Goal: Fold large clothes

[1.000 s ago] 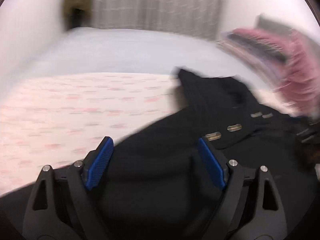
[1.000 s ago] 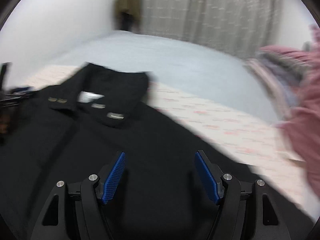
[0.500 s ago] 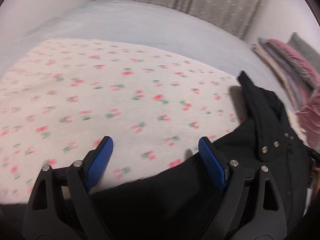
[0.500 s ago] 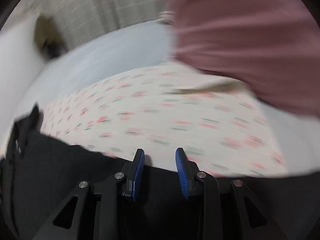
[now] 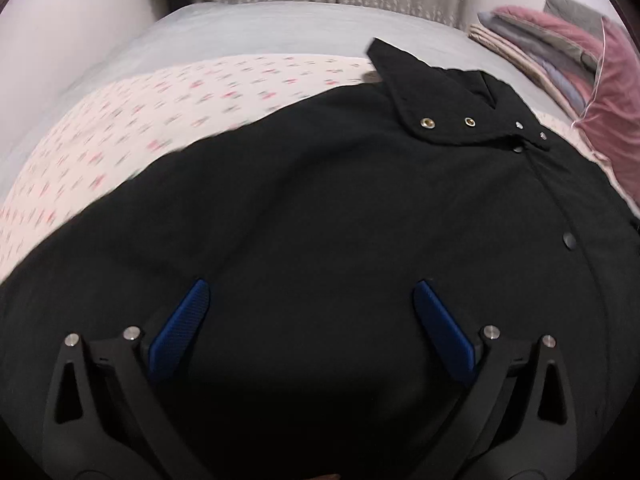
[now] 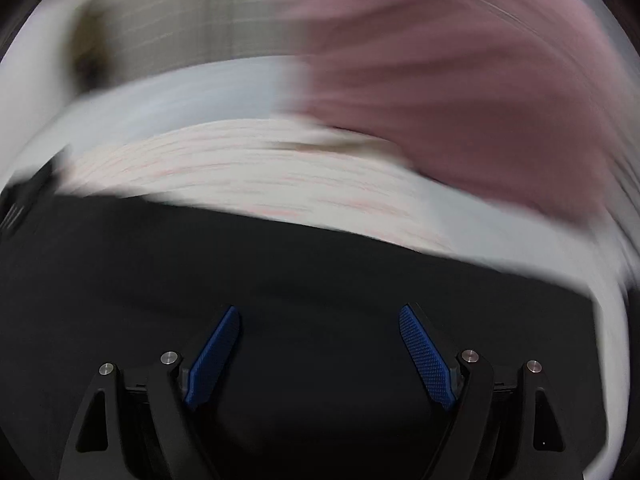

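A large black jacket (image 5: 340,208) lies spread on the floral sheet (image 5: 168,112), collar with brass snaps (image 5: 448,122) at the far right. My left gripper (image 5: 312,292) is open over the jacket's body, nothing between its blue pads (image 5: 180,332). In the blurred right wrist view the jacket (image 6: 280,272) fills the lower half, its edge running across the sheet (image 6: 248,176). My right gripper (image 6: 320,320) is open over the black cloth, empty.
A grey bed cover (image 5: 280,28) lies beyond the sheet, with a curtain behind it. Folded pink and grey textiles (image 5: 560,52) are stacked at the right. A big pink cloth mass (image 6: 460,80) looms on the upper right of the right wrist view.
My right gripper was nearly shut at the jacket's edge half a second ago and is now wide open. My left gripper moved back over the jacket's body. Both views are swinging.
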`<state>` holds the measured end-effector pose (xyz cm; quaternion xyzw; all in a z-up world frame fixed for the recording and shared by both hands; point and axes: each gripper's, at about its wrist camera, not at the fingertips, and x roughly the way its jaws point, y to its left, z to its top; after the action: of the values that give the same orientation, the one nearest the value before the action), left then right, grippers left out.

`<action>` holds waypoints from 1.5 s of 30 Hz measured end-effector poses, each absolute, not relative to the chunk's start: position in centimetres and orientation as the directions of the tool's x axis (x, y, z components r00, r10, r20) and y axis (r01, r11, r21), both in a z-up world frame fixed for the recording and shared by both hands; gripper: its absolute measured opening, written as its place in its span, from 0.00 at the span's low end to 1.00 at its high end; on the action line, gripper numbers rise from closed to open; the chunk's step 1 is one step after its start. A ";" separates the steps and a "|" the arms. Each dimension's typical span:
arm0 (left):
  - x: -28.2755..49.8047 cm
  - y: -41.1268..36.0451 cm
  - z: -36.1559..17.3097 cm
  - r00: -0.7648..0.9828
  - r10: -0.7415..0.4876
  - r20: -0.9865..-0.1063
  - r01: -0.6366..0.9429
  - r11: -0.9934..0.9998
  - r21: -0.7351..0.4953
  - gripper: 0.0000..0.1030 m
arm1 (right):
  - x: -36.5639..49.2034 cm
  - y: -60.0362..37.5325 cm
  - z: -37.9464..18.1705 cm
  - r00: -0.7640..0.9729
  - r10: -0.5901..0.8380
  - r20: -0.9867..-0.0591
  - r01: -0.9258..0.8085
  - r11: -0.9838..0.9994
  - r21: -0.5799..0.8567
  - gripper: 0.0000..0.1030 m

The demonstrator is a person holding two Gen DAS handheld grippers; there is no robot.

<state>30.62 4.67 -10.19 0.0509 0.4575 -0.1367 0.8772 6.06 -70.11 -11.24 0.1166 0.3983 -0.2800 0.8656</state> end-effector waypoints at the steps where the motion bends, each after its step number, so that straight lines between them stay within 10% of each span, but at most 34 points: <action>1: 30.1 5.4 -10.3 0.551 -0.155 -0.820 0.266 0.964 -0.003 0.99 | 3.9 -72.5 -11.6 0.472 -0.437 -0.765 0.651 0.758 -0.031 0.85; 6: 25.8 9.2 -8.9 0.579 -0.073 -0.812 0.180 0.983 0.040 0.99 | -6.4 -78.4 -10.1 0.148 -0.598 -0.788 0.872 0.454 -0.181 0.86; 21: 14.2 16.8 -4.2 0.562 -0.091 -0.822 -0.079 0.984 -0.163 0.99 | -7.4 -54.7 1.9 0.548 -0.405 -0.732 0.647 0.760 0.065 0.89; 45: 13.8 32.9 -10.8 0.726 -0.093 -0.682 -0.425 0.718 -0.551 0.99 | -0.2 -33.4 -9.3 0.562 -0.211 -0.800 0.228 0.969 -0.095 0.90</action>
<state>13.76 32.86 -10.83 -0.3629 0.3574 0.0971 0.8550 -0.24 -33.37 -9.34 0.0094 0.4513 -0.1240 0.8837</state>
